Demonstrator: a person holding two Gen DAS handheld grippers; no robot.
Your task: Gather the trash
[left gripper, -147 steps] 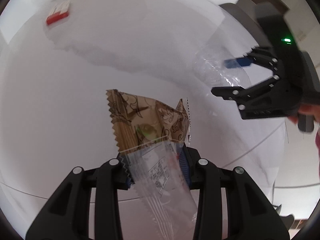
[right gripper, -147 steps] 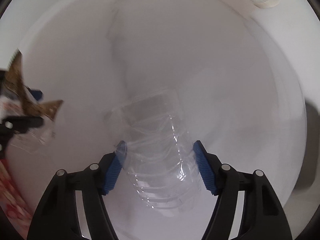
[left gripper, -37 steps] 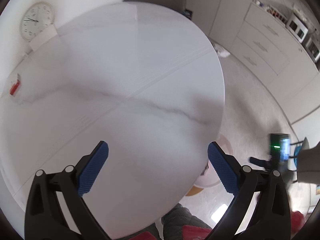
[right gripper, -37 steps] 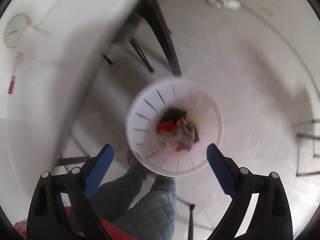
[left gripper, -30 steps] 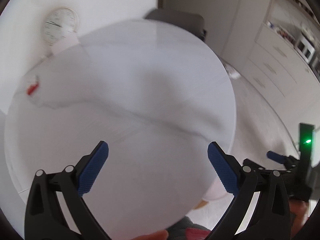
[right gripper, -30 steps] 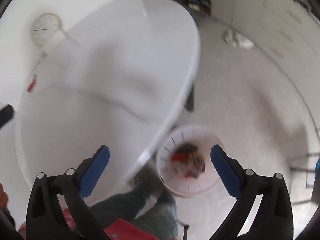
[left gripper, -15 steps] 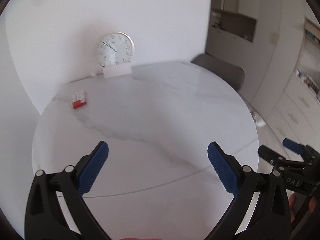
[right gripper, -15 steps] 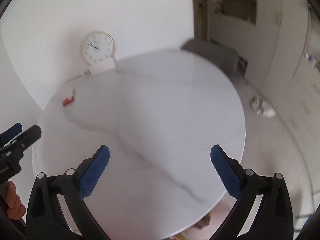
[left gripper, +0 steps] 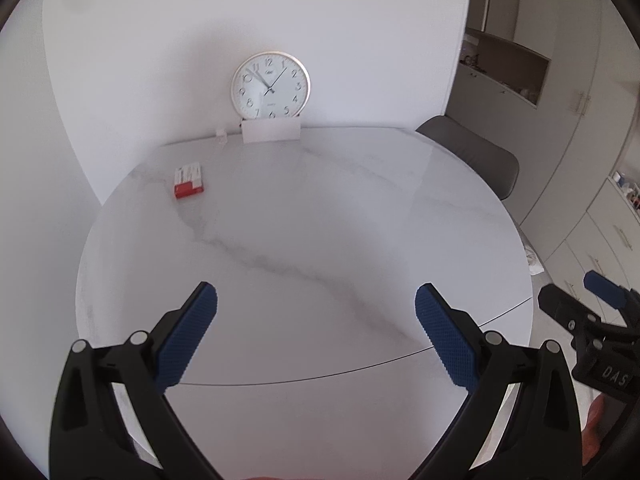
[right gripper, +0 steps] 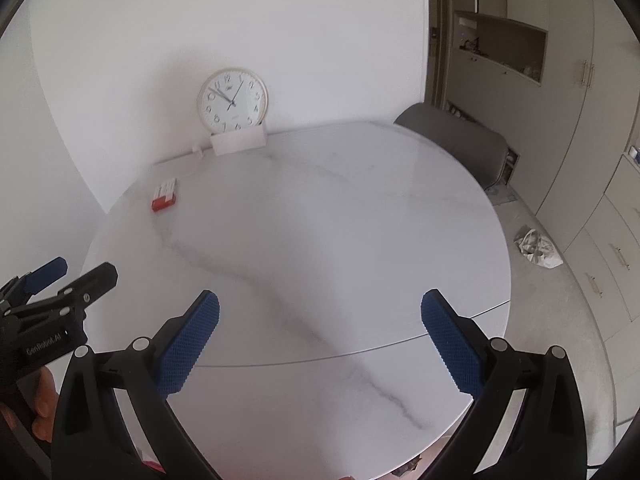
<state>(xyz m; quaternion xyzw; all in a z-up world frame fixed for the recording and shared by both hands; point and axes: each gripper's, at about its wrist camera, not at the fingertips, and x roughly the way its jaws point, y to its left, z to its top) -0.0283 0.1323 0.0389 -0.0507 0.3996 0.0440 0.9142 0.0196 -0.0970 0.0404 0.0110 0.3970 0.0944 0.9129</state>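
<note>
A round white marble table (left gripper: 304,216) fills both views (right gripper: 320,208). My left gripper (left gripper: 316,320) is open and empty, held above the table's near edge. My right gripper (right gripper: 320,324) is open and empty too, beside it on the right. Each gripper shows at the edge of the other's view: the right one (left gripper: 600,308) and the left one (right gripper: 60,280). A small red and white box (left gripper: 189,180) lies at the table's far left, also in the right wrist view (right gripper: 165,195). No wrapper or bottle is in view.
A white wall clock (left gripper: 270,85) stands on a white block at the table's back edge. A grey chair (right gripper: 456,140) sits behind the table at the right. A crumpled white bag (right gripper: 538,248) lies on the floor near the cabinets (right gripper: 600,240).
Both grippers have swung up from the bin on the floor and now face level across the table towards the clock. Earlier they held a wrapper and a clear bottle; now both are empty.
</note>
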